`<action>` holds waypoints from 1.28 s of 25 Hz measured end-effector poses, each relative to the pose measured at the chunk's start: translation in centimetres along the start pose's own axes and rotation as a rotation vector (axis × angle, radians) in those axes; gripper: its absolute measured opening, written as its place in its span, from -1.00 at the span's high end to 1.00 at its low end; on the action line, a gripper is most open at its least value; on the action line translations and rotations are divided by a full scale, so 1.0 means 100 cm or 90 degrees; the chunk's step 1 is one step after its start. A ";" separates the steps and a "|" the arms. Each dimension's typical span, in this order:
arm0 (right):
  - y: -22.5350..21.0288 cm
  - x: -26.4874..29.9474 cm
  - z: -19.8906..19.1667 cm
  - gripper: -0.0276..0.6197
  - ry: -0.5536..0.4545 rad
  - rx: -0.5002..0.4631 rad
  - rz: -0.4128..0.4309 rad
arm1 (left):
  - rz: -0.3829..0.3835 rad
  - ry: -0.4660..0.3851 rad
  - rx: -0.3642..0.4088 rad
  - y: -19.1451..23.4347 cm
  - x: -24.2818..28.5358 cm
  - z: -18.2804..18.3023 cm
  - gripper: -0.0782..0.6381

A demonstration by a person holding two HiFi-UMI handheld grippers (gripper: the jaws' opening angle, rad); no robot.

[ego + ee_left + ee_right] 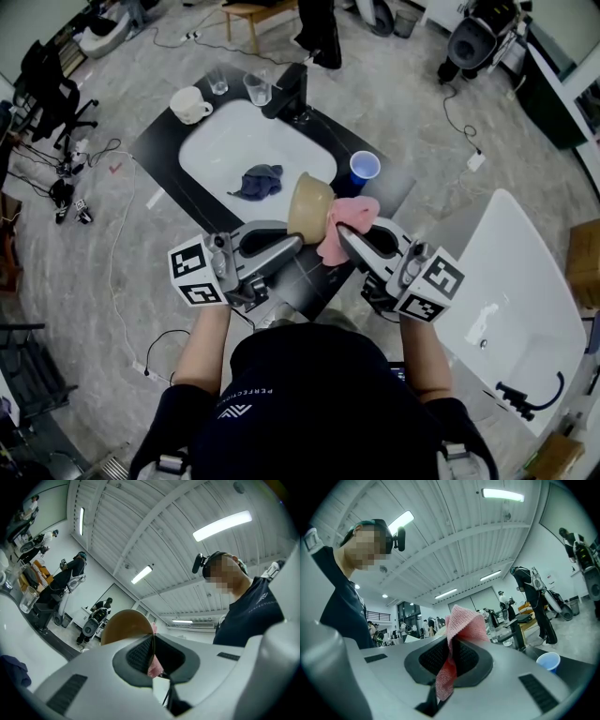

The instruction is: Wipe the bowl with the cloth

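Wiping step: left gripper point(298, 240) clamps round tan bowl point(309, 201), right gripper point(343, 234) clamps pink woven cloth point(349, 218); next, rub the inside

Dark shirt point(309, 403): small white print, perhaps "PERFECTION…", beside white logo point(229, 411); nothing else legible.

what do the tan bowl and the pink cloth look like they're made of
The bowl looks like plastic, possibly bamboo fibre: even tan colour, smooth matte surface, thin rim. The pink cloth is a soft woven or knitted textile: an open grid weave shows, and it folds limply.
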State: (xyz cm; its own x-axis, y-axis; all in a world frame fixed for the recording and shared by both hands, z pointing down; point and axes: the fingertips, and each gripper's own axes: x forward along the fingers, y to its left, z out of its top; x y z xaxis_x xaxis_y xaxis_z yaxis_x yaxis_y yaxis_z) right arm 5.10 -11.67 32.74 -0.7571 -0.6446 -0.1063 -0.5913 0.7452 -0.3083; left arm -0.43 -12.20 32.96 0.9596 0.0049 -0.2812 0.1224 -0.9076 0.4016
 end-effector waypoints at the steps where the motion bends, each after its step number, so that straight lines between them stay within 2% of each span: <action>1: 0.000 0.000 0.001 0.78 -0.004 0.000 -0.003 | -0.001 0.000 -0.002 0.000 0.000 0.000 0.73; 5: -0.004 -0.002 0.005 0.78 -0.023 -0.005 -0.021 | 0.007 0.005 0.003 0.001 -0.002 -0.002 0.73; 14: -0.009 -0.005 0.009 0.78 -0.038 -0.002 -0.041 | 0.059 0.046 0.027 0.011 -0.003 -0.013 0.73; 26: -0.012 -0.006 0.002 0.78 -0.033 0.000 -0.048 | 0.199 0.150 0.112 0.038 -0.003 -0.033 0.73; 32: -0.013 -0.004 -0.002 0.78 -0.017 -0.014 -0.063 | 0.262 0.165 0.155 0.048 -0.006 -0.028 0.73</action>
State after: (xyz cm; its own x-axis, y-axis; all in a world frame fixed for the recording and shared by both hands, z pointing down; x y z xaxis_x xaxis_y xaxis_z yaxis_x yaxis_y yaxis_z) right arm 6.15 -12.31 33.33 -0.6875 -0.7190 -0.1021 -0.6685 0.6815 -0.2979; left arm 0.30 -15.38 37.50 0.9507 -0.2956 0.0936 -0.3091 -0.9272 0.2117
